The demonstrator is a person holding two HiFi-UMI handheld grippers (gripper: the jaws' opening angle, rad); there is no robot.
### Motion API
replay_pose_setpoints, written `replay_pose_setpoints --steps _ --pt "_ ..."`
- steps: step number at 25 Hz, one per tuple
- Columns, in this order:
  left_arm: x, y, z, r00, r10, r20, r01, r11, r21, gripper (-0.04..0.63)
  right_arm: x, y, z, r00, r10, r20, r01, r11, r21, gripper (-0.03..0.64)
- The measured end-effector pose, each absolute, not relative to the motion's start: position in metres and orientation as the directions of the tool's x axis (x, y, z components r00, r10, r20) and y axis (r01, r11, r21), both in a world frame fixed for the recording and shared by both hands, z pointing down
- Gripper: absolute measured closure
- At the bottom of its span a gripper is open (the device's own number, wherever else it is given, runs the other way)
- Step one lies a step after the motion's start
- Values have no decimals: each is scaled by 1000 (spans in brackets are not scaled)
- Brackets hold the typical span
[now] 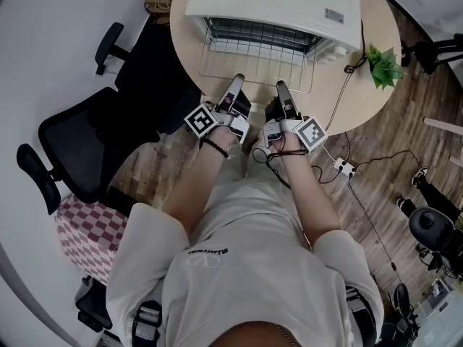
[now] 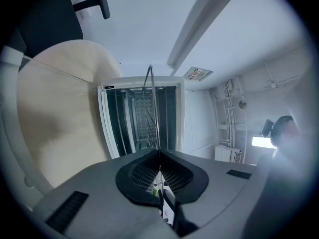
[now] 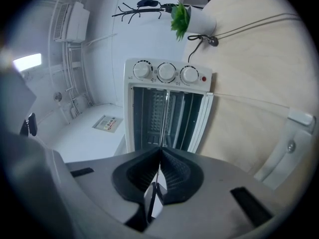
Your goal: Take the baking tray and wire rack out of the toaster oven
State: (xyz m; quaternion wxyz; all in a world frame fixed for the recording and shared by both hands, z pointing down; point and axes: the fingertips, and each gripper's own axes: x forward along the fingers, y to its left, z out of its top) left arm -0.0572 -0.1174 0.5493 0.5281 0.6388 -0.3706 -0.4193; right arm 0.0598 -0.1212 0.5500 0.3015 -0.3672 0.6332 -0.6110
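Left gripper (image 2: 159,156): clamped narrow on the rack's (image 1: 257,67) front wire, left of its middle.
Right gripper (image 3: 160,151): clamped narrow on the same wire, near the left gripper.
Rack: held about level by both grippers, its front part outside the oven (image 1: 275,6).
Oven: set on the round table (image 1: 369,42), front opened.

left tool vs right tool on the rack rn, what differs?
The left tool grips the wire rack on its left half; the right tool on its right half. The left tool's marker cube juts left, the right tool's marker cube juts right. Shared: both shut on the rack's front edge, pointing into the toaster oven.
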Motion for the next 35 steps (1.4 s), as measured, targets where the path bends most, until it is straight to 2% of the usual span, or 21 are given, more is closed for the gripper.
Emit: replay_pose_setpoints --steps 11,18,35 --pt "-61 -81 550 402 -903 -150 -1 -164 986 591 54 -81 546 -553 -830 74 -114 -12 -993 609" --pt "-67 -49 537 441 -884 -153 -22 -181 983 591 47 -47 535 -564 -823 67 -109 -6 -994 607" --pt "-77 -7 443 454 -869 -198 -87 -264 960 591 38 -3 448 -603 -797 -36 -104 123 -987 606"
